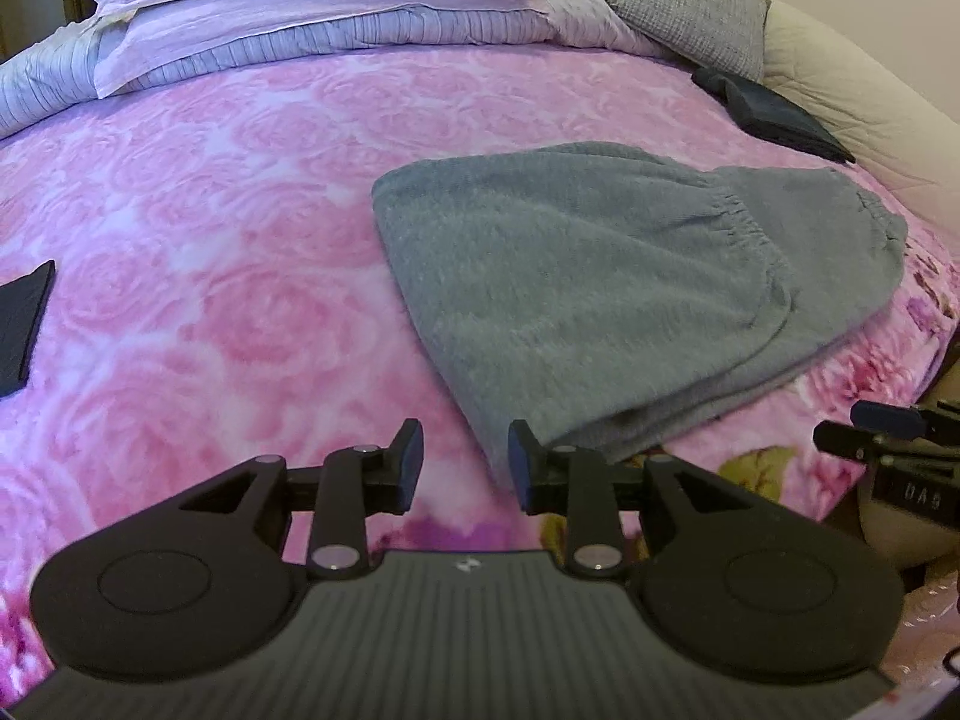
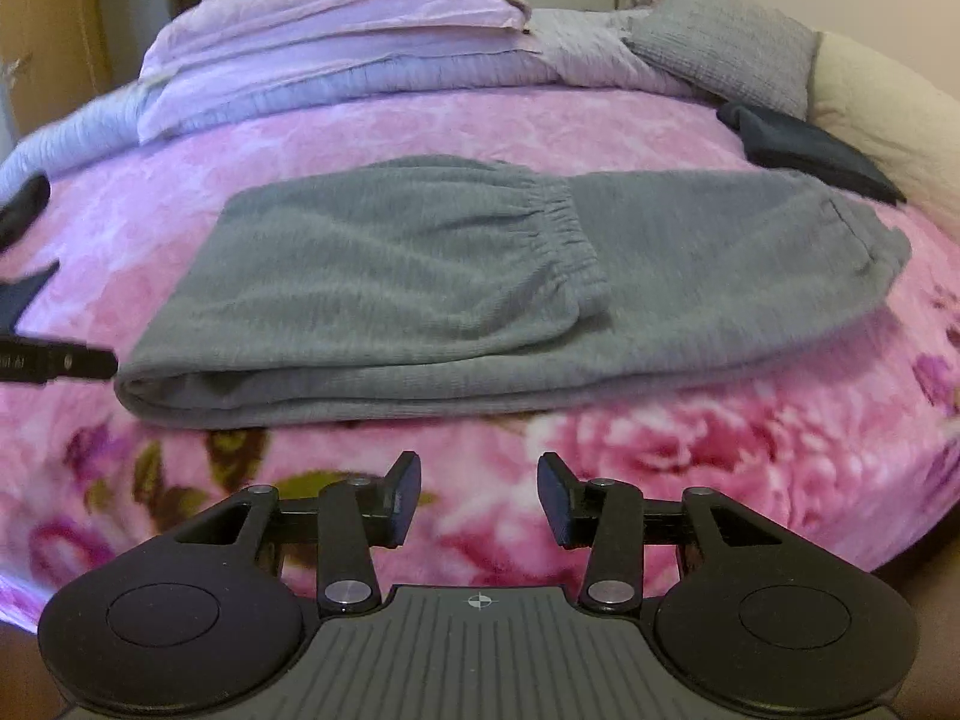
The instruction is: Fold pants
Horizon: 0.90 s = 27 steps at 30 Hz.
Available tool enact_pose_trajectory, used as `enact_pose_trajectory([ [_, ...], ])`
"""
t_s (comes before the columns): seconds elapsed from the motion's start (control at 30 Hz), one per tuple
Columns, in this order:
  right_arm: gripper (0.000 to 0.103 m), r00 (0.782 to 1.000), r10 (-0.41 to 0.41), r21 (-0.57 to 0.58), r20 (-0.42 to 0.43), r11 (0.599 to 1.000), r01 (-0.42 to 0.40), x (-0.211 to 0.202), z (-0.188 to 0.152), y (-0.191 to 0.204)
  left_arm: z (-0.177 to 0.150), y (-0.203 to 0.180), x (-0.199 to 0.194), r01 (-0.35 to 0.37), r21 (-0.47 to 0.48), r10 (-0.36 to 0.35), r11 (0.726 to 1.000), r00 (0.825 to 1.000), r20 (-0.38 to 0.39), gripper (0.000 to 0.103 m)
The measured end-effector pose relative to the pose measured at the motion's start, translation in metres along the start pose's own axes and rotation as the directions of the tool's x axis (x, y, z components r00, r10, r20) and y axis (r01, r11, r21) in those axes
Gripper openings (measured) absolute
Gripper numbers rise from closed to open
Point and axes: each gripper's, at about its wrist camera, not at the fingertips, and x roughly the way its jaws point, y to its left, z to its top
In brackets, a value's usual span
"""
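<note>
Lying ahead of both tools on the pink rose-patterned bed blanket (image 2: pixel 690 450), the half-folded grey fleece pants (image 2: pixel 420 288) run crosswise, their folded end just beyond the left tool (image 1: pixel 465 468), the nearer one, while the right tool (image 2: pixel 477 495) hangs back; both gape empty.

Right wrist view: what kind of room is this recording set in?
Most likely a bedroom: the grey pants lie on a bed with a pink floral blanket, and stacked pillows sit at its far end.
</note>
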Motion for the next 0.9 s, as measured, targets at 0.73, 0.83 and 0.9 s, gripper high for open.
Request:
enact_pose_trajectory([
  [0.73,0.055,0.926,0.065,0.777,0.372,0.524,-0.349,0.103,0.028,-0.334,0.033,0.067,0.036,-0.071,-0.290,0.072,0.954,0.997,-0.005,0.027],
  [0.83,0.033,0.910,0.080,0.753,0.406,0.535,-0.383,0.108,0.025,-0.333,0.031,0.068,0.039,-0.066,-0.305,0.066,0.950,0.998,-0.010,0.027],
  [0.9,0.021,0.896,0.096,0.761,0.433,0.494,-0.421,0.111,0.017,-0.336,0.029,0.070,0.038,-0.051,-0.324,0.052,0.945,0.999,-0.006,0.027],
])
